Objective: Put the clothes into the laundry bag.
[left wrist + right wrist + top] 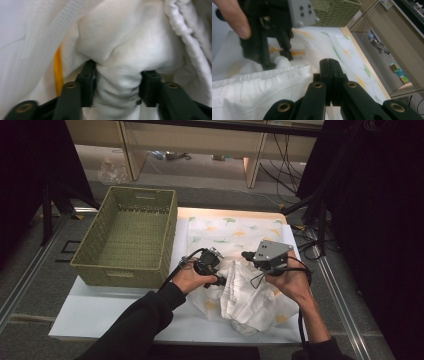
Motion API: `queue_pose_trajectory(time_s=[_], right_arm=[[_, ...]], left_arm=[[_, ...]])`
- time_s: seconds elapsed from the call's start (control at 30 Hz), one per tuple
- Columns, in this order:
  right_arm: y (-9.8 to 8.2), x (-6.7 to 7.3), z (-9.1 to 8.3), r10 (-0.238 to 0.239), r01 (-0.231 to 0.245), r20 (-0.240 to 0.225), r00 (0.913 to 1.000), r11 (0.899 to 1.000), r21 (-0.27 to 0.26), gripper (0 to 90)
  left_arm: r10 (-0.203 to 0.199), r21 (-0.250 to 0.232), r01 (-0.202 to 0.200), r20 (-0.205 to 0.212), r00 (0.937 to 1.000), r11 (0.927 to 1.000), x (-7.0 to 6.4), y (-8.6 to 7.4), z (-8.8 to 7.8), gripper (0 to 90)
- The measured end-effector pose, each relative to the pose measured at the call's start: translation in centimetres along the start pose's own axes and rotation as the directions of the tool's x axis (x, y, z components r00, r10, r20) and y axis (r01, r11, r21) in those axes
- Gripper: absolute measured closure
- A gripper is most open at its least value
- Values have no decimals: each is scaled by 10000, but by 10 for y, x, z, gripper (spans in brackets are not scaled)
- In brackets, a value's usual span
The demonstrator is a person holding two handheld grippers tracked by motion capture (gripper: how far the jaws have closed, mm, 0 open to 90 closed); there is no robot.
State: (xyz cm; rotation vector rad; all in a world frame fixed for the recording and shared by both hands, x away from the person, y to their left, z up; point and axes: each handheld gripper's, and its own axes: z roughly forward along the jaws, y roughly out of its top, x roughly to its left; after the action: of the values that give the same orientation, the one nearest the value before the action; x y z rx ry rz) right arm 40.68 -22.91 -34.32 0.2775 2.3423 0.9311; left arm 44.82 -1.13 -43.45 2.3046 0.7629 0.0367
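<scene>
A: White garment (245, 292)?
B: Bunched on patterned cloth (225, 230), near table's (90, 312) front edge, right of green wicker basket (127, 235). Long axis roughly from middle toward front right corner; heading unclear, too crumpled.
A: Left gripper (220, 281)?
B: Clamped on a thick fold of that garment, pads (87, 82) pressing both sides, jaws half apart round the fabric.
A: Right gripper (329, 75)?
B: Jaws fully together, nothing visible between; hovering just above garment's gathered hem.
</scene>
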Motion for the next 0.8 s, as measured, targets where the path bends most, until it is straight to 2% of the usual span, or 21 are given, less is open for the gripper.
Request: queue_pose_trajectory(time_s=[0.07, 0.2, 0.23, 0.3, 0.37, 0.43, 0.53, 0.57, 0.6, 0.63, 0.67, 0.7, 0.73, 0.77, 0.8], right_arm=[[0, -1, -1, 12, -12, 19, 10000, 10000, -35, 900], [-1, -1, -1, 92, -92, 36, 10000, 9999, -45, 900], [-1, -2, -1, 93, -92, 54, 9999, 9999, -53, 900], [0, -2, -1, 5, -4, 84, 10000, 10000, -72, 900], [0, -1, -1, 78, -77, 70, 9999, 10000, -34, 900], [1, -1, -1, 34, -34, 86, 10000, 10000, -25, 900], [2, 0, -2, 56, -56, 130, 9999, 10000, 8, 900], [3, 1, -2, 100, -101, 144, 9998, 9999, 45, 900], [2, 0, -2, 26, -27, 145, 9999, 10000, 24, 900], [2, 0, -2, 32, -32, 140, 9999, 10000, 10, 900], [2, 0, -2, 51, -52, 134, 9999, 10000, 10, 900], [2, 0, -1, 43, -44, 138, 9999, 10000, 8, 900], [2, 0, -1, 43, -43, 124, 9999, 10000, 18, 900], [2, 0, -1, -17, 17, 87, 10000, 10000, 21, 900], [1, 0, -1, -1, 1, 96, 10000, 10000, 26, 900]], left_arm=[[179, -158, -182, -211, 9996, 9997, -8, -4, -13, 434], [905, 32, -905, -65, 9959, 9959, -20, -13, -40, 381], [732, -248, -729, 93, 9973, 9970, -27, -16, -42, 377], [952, -199, -939, 756, 9926, 9954, -37, -20, -45, 370], [1145, -127, -1138, 1089, 9874, 9934, -47, -22, -44, 361], [958, -249, -933, 1394, 9856, 9953, -56, -23, -37, 324], [801, -153, -786, 1823, 9800, 9968, -64, -22, -21, 285], [689, -108, -681, 1766, 9819, 9976, -65, -22, -14, 269], [741, -79, -737, 1430, 9869, 9973, -65, -21, -9, 258], [586, -47, -586, 1563, 9860, 9983, -64, -20, -3, 250], [430, -77, -423, 1652, 9853, 9991, -62, -19, 2, 255], [287, -87, -275, 1865, 9820, 9996, -61, -18, 7, 282], [241, -129, -218, 2114, 9771, 9997, -59, -17, 12, 373], [295, -264, -247, 2015, 9790, 9993, -58, -16, 16, 506], [634, -243, -600, 1788, 9818, 9979, -56, -14, 17, 602]])
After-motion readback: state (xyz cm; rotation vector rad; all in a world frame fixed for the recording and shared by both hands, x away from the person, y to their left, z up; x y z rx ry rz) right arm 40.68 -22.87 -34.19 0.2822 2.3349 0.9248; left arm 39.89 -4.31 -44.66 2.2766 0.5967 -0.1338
